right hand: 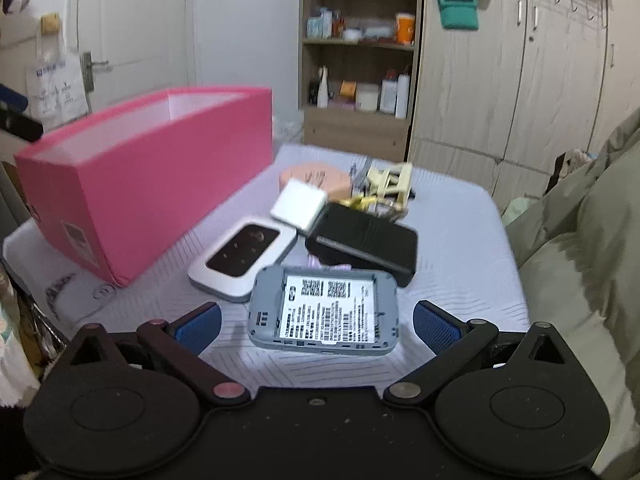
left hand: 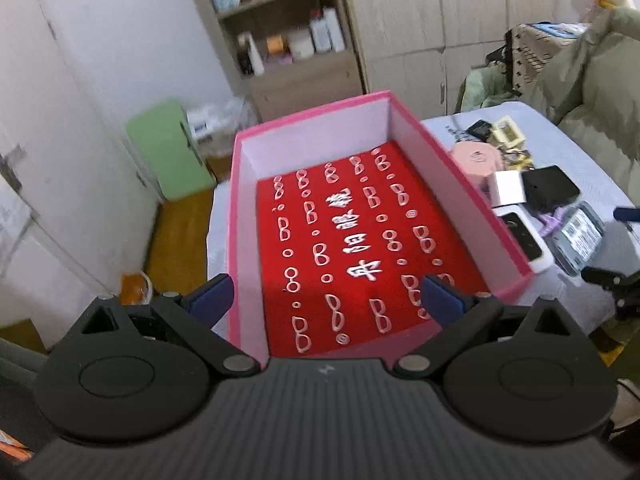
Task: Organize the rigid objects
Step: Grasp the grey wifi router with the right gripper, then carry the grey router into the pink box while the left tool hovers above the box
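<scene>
Left gripper (left hand: 326,298), jaws apart, hovers over the pink cardboard box (left hand: 460,172) at frame centre; right gripper (right hand: 318,326), jaws apart, flanks the grey open-backed router (right hand: 324,312) low in frame.

The left tongs (left hand: 326,298) are black plastic with two blue ribbed pads (left hand: 440,298) at the tips. Thin black arms join the pads to two big round black discs. Shiny silver pins hold the arms on. The body between has fine ridges and a small pale mark. The right tongs (right hand: 318,326) look the same, with blue pads (right hand: 436,326), a reddish pin and pale dust specks.
</scene>
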The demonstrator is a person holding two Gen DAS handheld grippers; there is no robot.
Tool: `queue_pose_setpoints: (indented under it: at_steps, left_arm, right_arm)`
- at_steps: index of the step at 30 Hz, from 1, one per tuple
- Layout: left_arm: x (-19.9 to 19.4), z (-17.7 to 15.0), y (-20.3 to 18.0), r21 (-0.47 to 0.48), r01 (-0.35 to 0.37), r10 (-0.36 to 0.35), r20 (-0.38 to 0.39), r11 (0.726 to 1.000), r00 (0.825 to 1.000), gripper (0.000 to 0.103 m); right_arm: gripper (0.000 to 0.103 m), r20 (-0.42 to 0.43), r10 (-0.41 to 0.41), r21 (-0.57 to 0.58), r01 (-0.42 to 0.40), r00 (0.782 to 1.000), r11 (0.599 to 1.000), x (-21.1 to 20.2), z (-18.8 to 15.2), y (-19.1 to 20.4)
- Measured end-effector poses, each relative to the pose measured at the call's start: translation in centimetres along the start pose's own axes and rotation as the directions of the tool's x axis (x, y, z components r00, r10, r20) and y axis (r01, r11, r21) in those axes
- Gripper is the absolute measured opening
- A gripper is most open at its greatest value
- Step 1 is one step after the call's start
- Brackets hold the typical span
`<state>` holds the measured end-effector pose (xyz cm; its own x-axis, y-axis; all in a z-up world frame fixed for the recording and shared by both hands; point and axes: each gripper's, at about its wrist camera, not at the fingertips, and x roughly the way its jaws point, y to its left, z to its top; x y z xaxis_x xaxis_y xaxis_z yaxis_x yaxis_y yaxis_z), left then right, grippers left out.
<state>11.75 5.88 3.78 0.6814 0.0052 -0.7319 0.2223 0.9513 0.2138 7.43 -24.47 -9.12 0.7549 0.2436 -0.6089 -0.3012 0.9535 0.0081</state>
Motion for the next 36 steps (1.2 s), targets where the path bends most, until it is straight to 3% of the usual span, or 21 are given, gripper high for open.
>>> queue_pose_setpoints:
  at_steps: [5, 10, 13, 15, 17, 19, 23, 26, 32, 36]
  left_arm:
    - [3.4, 1.5, 2.4, -0.013, -0.029, 0.028, -0.073, 0.999, 0.997, 0.1]
    - [6.2, 2.5, 4.3, -0.038, -0.019, 0.014, -0.139, 0.999, 0.99, 0.098]
    - [8.4, 2.6, 4.8, -0.033, -0.035, 0.029, -0.185, 0.999, 0.982, 0.086]
    - [9.4, 2.4, 5.6, -0.074, -0.025, 0.009, -0.208, 0.997, 0.978, 0.07]
    - [10.3, 2.0, 6.4, -0.133, -0.005, -0.024, -0.217, 0.991, 0.976, 0.067]
    - [11.1, 1.8, 6.7, -0.147, 0.013, -0.046, -0.227, 0.989, 0.973, 0.058]
    - [12.4, 1.1, 6.5, -0.132, -0.024, -0.01, -0.249, 0.991, 0.969, 0.03]
    - [12.6, 0.8, 6.6, -0.146, -0.007, -0.027, -0.236, 0.989, 0.971, 0.015]
    - [12.2, 0.5, 7.1, -0.178, -0.031, 0.001, -0.169, 0.984, 0.986, 0.005]
    - [12.2, 0.5, 7.2, -0.184, -0.021, -0.008, -0.159, 0.983, 0.987, 0.004]
  right_arm:
    - [0.103, 0.004, -0.024, -0.001, 0.024, 1.0, 1.0, 1.4, 0.1, 0.3]
    - [0.103, -0.05, -0.053, -0.028, 0.052, 0.997, 0.998, 3.1, 0.5, 0.7]
    - [0.103, -0.101, -0.05, 0.02, 0.052, 0.994, 0.998, 4.1, 0.7, 0.1]
    - [0.103, -0.124, -0.024, 0.081, 0.034, 0.992, 0.996, 4.7, 1.1, -0.6]
    - [0.103, -0.118, -0.028, 0.1, 0.04, 0.993, 0.994, 5.1, 1.3, -0.9]
    - [0.102, -0.114, -0.035, 0.11, 0.048, 0.993, 0.993, 5.2, 1.4, -1.0]
    - [0.102, -0.103, -0.028, 0.138, 0.042, 0.994, 0.99, 4.4, 1.7, -1.6]
    - [0.102, -0.067, -0.036, 0.153, 0.046, 0.997, 0.987, 3.5, 2.3, -2.1]
    - [0.102, 0.036, 0.05, 0.174, -0.055, 0.998, 0.983, 1.6, 5.6, -2.3]
    - [0.102, 0.102, 0.166, 0.12, -0.178, 0.981, 0.977, 0.9, 9.5, -1.2]
